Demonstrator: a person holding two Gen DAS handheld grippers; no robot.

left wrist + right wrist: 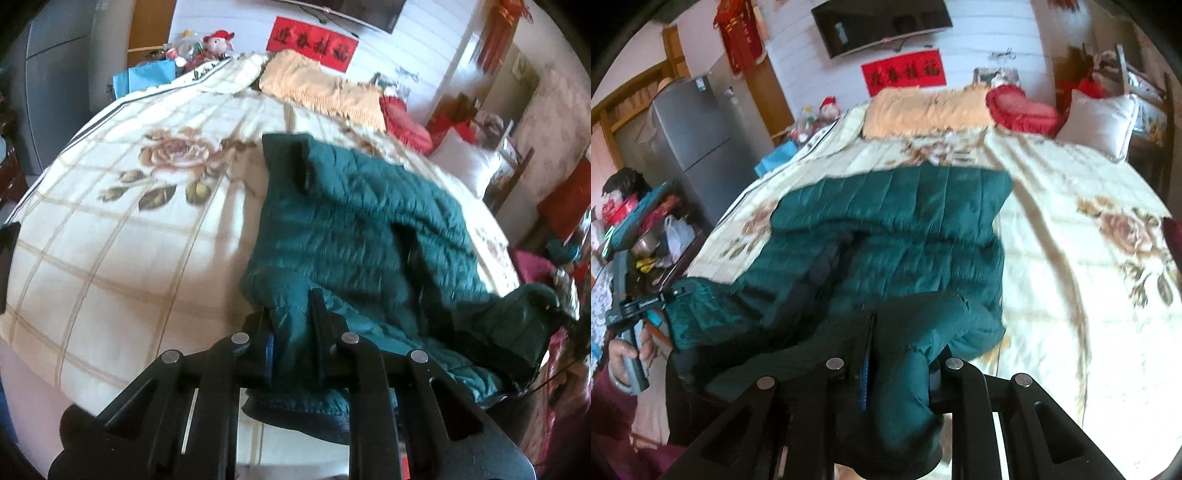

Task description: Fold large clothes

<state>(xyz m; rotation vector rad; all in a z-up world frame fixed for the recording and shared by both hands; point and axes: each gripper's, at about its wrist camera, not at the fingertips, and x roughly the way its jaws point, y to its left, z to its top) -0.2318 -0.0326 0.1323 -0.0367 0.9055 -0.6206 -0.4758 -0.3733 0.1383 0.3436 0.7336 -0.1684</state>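
A dark green quilted jacket (369, 229) lies spread on a bed with a cream rose-print cover (129, 236). My left gripper (293, 332) is shut on a fold of the jacket's near edge, at the bed's near side. In the right wrist view the jacket (905, 229) stretches away across the bed cover (1071, 258). My right gripper (901, 354) is shut on a bunched part of the jacket near me. The left gripper (670, 295) shows at the far left, holding the jacket's other corner.
An orange blanket (321, 88), a red cushion (406, 125) and a white pillow (465, 162) lie at the far end of the bed. A grey fridge (694, 140) and a cluttered table (646, 236) stand on one side.
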